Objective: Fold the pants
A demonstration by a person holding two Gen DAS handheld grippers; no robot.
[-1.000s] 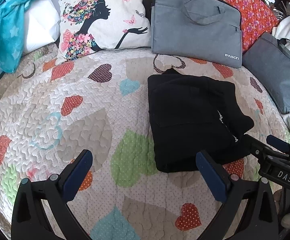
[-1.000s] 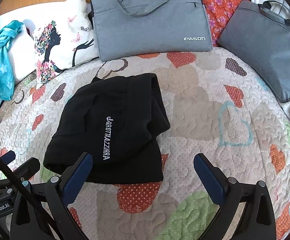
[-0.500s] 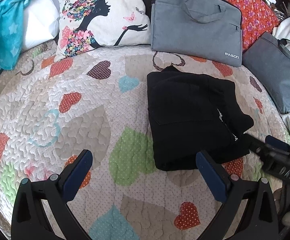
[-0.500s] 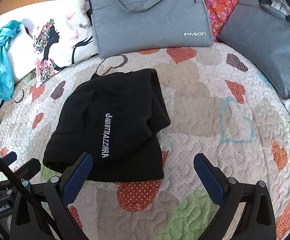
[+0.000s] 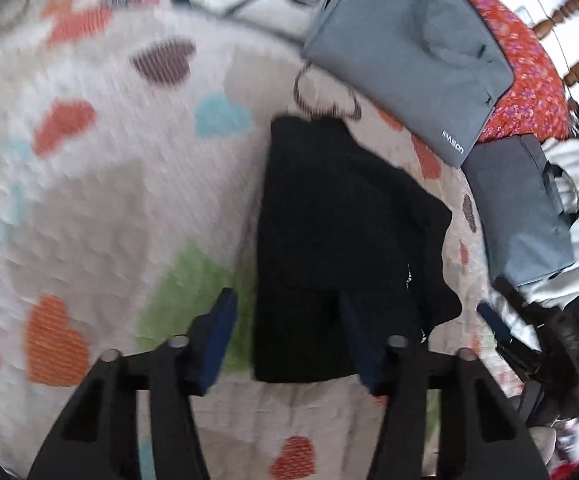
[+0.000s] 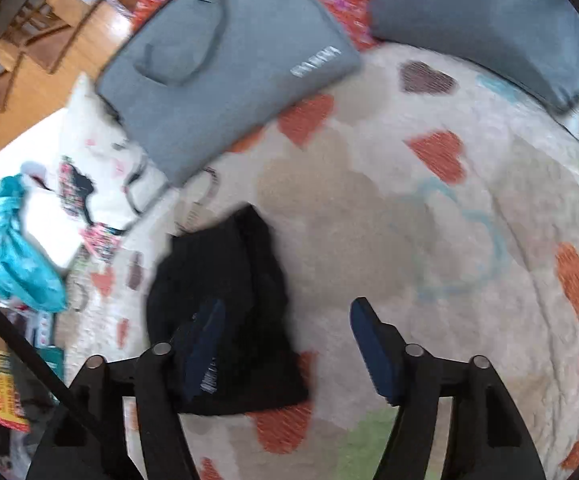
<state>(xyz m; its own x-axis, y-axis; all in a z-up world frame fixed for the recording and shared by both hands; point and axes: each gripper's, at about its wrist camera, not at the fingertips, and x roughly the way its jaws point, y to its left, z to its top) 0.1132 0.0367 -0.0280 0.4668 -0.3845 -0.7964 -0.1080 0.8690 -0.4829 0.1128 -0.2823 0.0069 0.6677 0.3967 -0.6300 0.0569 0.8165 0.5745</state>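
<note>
The quilt (image 5: 101, 216) is spread wide; on it the black pants (image 5: 341, 232) lie as a folded bundle; a further fold is judged pending. The left gripper (image 5: 285, 332) and right gripper (image 6: 285, 340) are held partly open, empty; an edge must be pinched next.

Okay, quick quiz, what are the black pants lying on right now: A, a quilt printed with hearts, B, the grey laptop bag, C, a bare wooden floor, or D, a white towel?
A: the folded black pants lie flat on the heart-print quilt, apart from the grey laptop bag behind them.
</note>
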